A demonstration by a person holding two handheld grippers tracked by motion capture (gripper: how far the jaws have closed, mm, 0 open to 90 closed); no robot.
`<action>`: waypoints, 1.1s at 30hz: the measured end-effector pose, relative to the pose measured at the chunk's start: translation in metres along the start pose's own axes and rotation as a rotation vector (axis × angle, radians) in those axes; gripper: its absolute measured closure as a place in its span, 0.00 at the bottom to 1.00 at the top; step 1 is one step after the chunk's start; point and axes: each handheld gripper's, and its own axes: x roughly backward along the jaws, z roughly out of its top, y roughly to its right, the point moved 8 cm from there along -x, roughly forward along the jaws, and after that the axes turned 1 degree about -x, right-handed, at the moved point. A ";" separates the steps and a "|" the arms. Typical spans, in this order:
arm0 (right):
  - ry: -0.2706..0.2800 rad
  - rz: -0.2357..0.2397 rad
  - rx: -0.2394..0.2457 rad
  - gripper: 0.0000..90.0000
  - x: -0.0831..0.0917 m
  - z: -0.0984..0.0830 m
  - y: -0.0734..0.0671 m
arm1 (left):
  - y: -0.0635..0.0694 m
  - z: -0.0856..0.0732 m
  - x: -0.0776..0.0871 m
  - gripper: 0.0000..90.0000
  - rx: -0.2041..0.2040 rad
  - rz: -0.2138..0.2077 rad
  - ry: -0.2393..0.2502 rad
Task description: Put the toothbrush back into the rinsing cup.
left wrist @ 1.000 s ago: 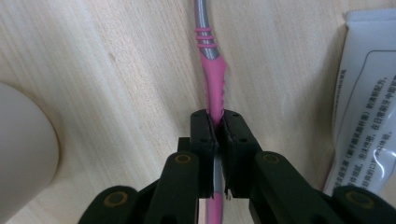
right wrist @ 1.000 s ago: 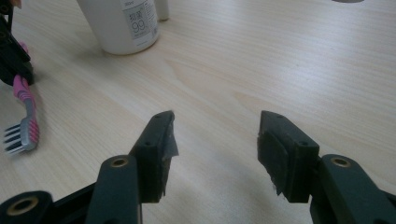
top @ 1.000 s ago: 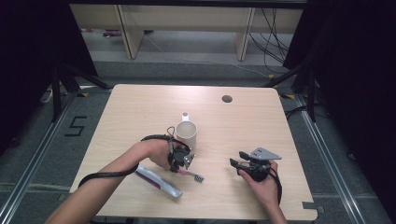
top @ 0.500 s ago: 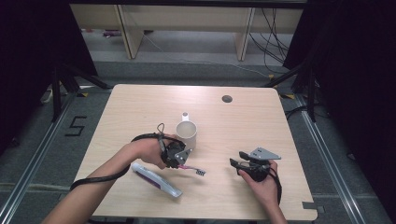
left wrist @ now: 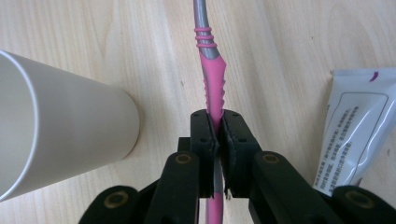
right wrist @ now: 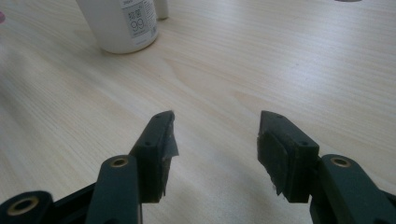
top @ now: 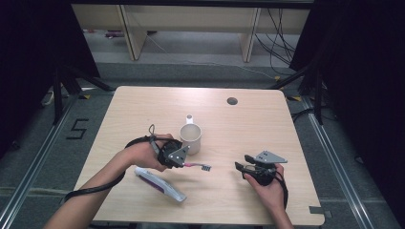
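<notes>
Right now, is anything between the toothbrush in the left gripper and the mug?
Nothing visible. The left gripper is shut on the toothbrush, and only bare table separates it from the white mug. The toothpaste tube lies on the opposite side.

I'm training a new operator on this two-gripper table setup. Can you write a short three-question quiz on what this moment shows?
1. True or false: the left gripper is shut on the toothbrush.
2. What stands nearest the toothbrush: A) the white cup, B) the table hole, C) a plate?
3. What lies on the table on the person's side of the left gripper?

Key: 1. True: its jaws clamp the pink handle. 2. A. 3. The toothpaste tube. The right gripper stands open with nothing between its jaws.
</notes>
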 end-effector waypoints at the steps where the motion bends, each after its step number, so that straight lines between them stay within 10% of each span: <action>1: 0.004 -0.005 0.006 0.52 0.000 0.000 0.001 | 0.000 -0.001 0.001 0.93 0.007 0.007 0.005; 33: 0.006 -0.012 0.016 0.52 -0.001 0.001 0.001 | -0.004 -0.016 0.029 0.93 0.229 0.238 0.315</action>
